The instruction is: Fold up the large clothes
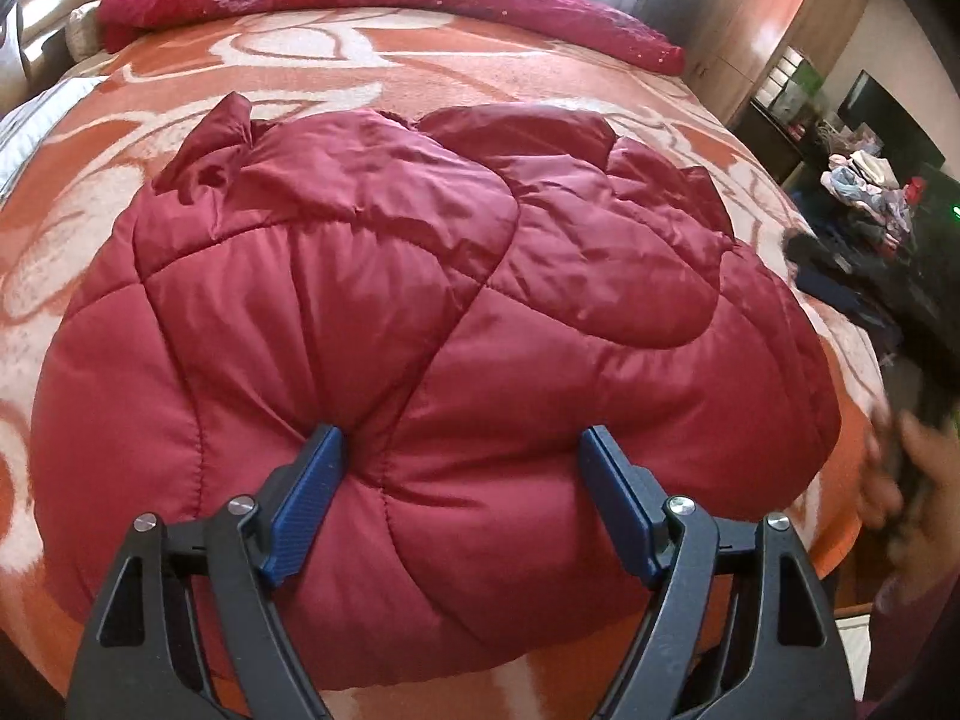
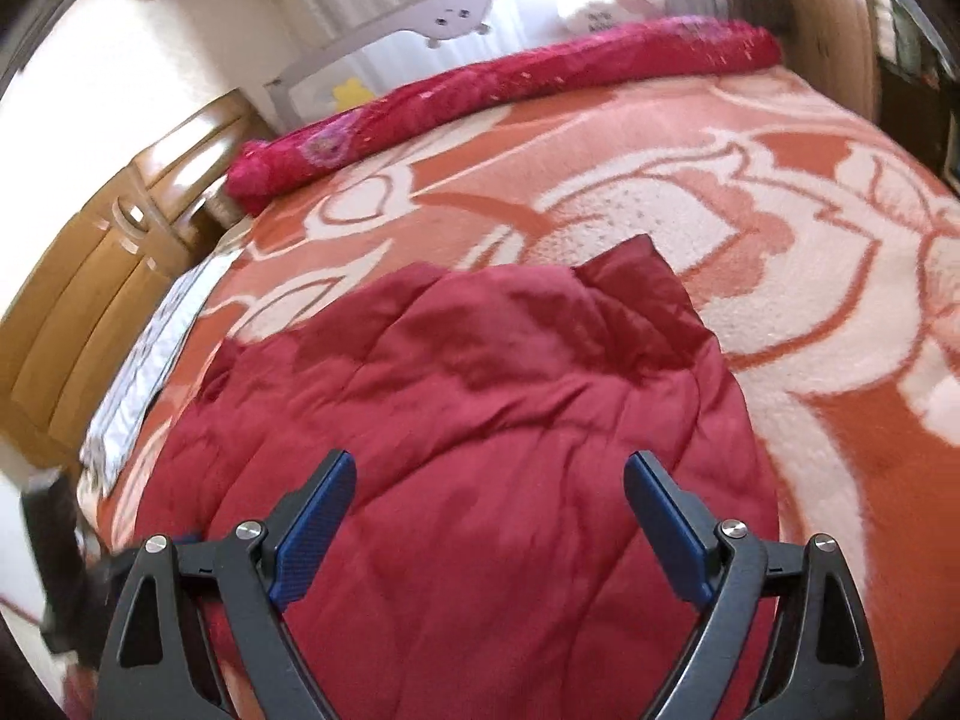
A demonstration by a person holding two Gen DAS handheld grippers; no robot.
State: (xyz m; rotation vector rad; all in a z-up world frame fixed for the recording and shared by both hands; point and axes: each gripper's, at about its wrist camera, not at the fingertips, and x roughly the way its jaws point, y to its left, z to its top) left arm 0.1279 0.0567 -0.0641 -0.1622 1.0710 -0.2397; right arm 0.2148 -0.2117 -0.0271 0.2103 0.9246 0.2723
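A dark red quilted puffer jacket [image 1: 372, 300] lies folded on the bed, sleeves laid across its body. My left gripper [image 1: 461, 439] points down over its near edge with the jaws wide. The padded fabric bulges up between the blue fingers [image 1: 312, 492], and the left fingertip dents a seam. The pads do not clamp it. In the right wrist view the same jacket [image 2: 480, 420] is blurred by motion. My right gripper [image 2: 487, 468] hangs open above it with nothing between the fingers. A person's hand [image 1: 912, 480] shows blurred at the right edge of the left wrist view.
The bed carries an orange and white flowered blanket [image 2: 750, 192]. A rolled pink-red cover [image 1: 384, 0] lies along its far side. Wooden cupboards [image 2: 102, 252] stand to the left. A dark stand with piled clothes [image 1: 864, 198] is on the right.
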